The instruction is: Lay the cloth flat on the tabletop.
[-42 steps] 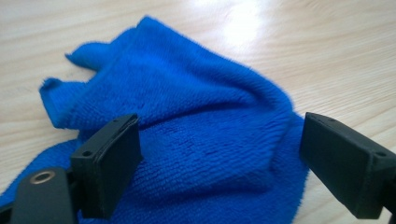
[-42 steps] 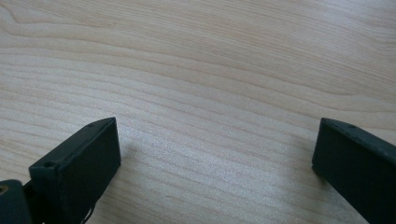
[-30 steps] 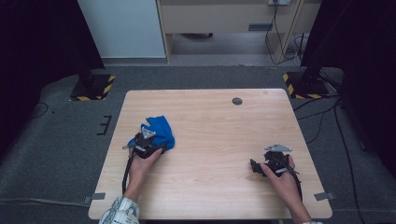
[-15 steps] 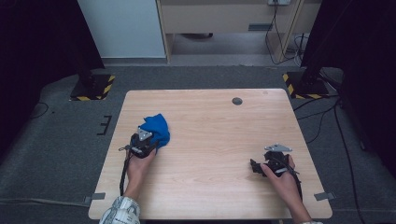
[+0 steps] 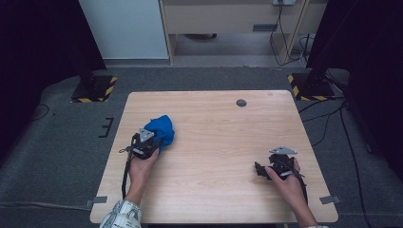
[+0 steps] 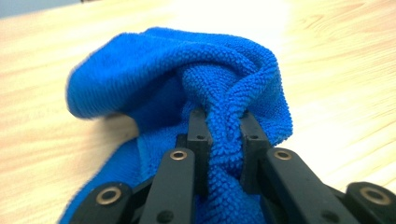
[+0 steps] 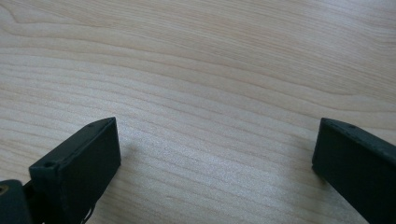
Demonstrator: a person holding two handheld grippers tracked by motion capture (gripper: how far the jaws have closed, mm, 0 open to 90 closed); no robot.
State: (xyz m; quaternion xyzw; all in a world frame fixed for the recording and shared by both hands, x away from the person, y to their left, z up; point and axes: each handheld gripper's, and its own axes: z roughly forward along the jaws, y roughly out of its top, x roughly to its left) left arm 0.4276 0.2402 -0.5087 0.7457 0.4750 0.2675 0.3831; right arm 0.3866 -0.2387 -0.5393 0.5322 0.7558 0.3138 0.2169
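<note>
High view had the blue microfibre cloth (image 5: 160, 129) bunched at the wooden table's (image 5: 214, 142) left side. Left gripper view showed the left gripper (image 6: 223, 122), its jaws just closed, pinching a cloth fold. Right gripper view showed the right gripper (image 7: 215, 158) spread wide over bare wood

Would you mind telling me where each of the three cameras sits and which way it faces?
High view: fixed above the person's side, looking forward and down on the table; both forearms enter from the bottom, left gripper at the blue cloth, right gripper apart.
Left gripper view: rides on the left gripper, looking along its jaws, which have just been closing and pinch a fold of the cloth.
Right gripper view: rides on the right gripper, facing bare tabletop between wide jaws.
Shared: the high and left gripper views both show the cloth.
</note>
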